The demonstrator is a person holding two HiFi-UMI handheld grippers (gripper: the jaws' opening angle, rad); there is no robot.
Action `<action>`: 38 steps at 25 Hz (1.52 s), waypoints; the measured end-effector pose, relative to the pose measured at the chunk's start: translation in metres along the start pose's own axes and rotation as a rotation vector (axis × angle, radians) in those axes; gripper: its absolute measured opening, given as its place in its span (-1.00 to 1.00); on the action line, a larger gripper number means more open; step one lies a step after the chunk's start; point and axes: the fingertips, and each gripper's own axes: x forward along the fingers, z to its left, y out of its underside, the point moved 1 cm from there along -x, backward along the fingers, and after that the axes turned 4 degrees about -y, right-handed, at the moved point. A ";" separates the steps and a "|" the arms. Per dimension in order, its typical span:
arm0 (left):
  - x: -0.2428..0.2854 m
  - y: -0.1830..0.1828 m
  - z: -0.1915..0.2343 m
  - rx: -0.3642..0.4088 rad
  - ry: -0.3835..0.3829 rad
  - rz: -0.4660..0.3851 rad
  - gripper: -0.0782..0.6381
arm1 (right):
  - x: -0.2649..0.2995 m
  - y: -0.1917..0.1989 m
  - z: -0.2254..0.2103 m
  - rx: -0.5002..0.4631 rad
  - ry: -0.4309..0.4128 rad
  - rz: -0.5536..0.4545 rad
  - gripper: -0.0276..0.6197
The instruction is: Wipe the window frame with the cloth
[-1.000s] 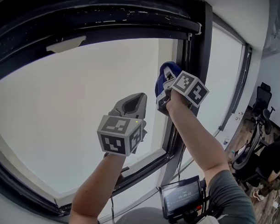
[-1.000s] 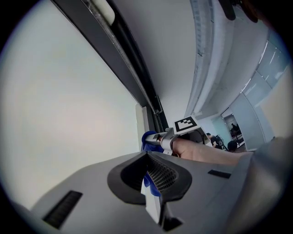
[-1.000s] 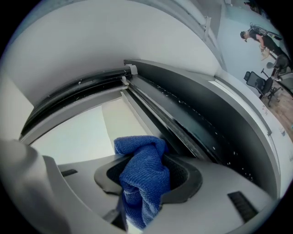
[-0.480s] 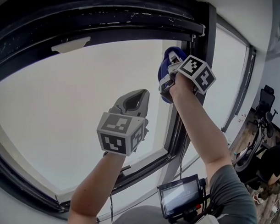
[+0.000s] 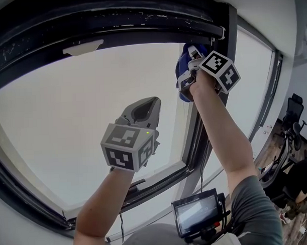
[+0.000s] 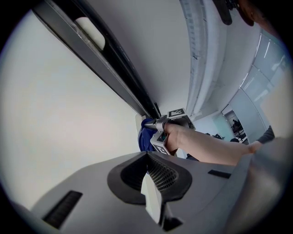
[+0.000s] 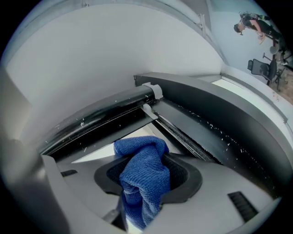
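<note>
1. Head view: we see both grippers held up at a black window frame (image 5: 114,20). The right gripper (image 5: 189,60) is at the frame's upper right corner with a blue cloth (image 5: 180,71) bunched in its claw, just beside the vertical frame member. The left gripper (image 5: 149,107) is lower, in front of the glass pane (image 5: 68,122), well apart from the cloth. A small monitor (image 5: 198,216) sits at the bottom edge.
2. Left gripper view: we read this claw as pressed together, with nothing between the jaws. Beyond it, the right gripper and the cloth sit at the corner where the frame's bars meet.
3. Right gripper view: we read this claw as pinching the blue cloth, which folds over the jaws and hangs down between them. The cloth's upper fold lies near the frame corner, where a white fitting (image 7: 153,90) sits; we cannot confirm contact with the frame. White specks dot the dark frame channels.
</note>
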 end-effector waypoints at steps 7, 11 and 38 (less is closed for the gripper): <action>-0.012 0.003 -0.001 0.013 -0.014 0.010 -0.76 | -0.008 0.000 0.003 0.005 -0.012 0.002 -0.37; -0.025 0.013 0.001 0.018 -0.026 0.017 -0.76 | -0.023 0.014 0.010 0.010 -0.053 0.016 -0.37; -0.174 0.094 0.017 -0.048 -0.224 0.113 -0.76 | -0.192 0.217 0.088 -0.281 -0.513 0.503 -0.37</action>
